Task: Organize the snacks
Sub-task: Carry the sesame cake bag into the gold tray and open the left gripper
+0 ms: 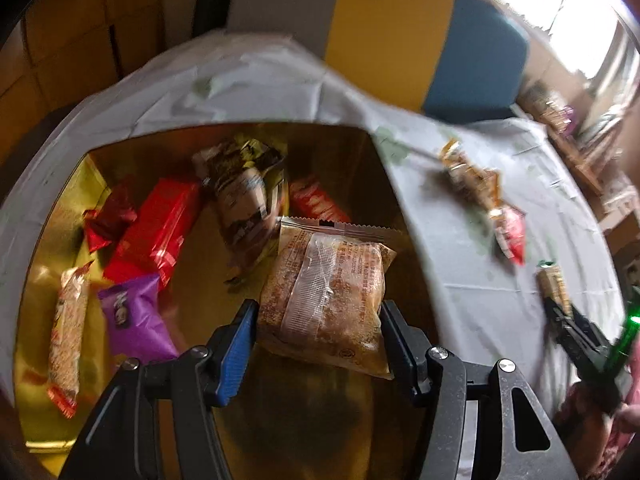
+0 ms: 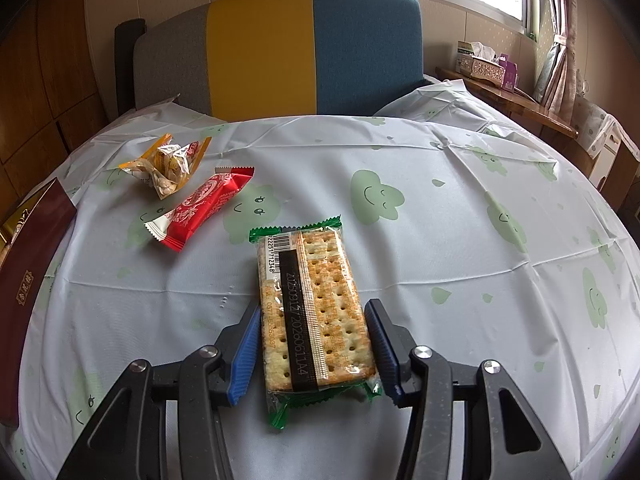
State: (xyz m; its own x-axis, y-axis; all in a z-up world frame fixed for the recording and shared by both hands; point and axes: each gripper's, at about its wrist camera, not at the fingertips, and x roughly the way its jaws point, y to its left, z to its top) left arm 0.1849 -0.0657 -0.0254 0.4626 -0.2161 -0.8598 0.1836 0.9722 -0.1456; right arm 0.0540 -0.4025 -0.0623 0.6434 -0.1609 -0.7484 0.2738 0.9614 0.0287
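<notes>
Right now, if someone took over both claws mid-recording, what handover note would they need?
Left claw: shut on a brown packet, held over the gold box.
Right claw: closed around the cracker pack, which looks to lie on the tablecloth.
Done: several snacks already in the box, including a red pack and a purple one.
Left: drop the brown packet, box the crackers, then the red wrapper and the orange one.

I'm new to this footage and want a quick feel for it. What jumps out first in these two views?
The left gripper holds a brown snack packet above a gold-lined box already strewn with red, purple and other wrappers. The right gripper clasps a cracker pack lying on the pale, cloud-printed tablecloth, with a red-and-white packet and a crumpled orange wrapper lying beyond to its left.
</notes>
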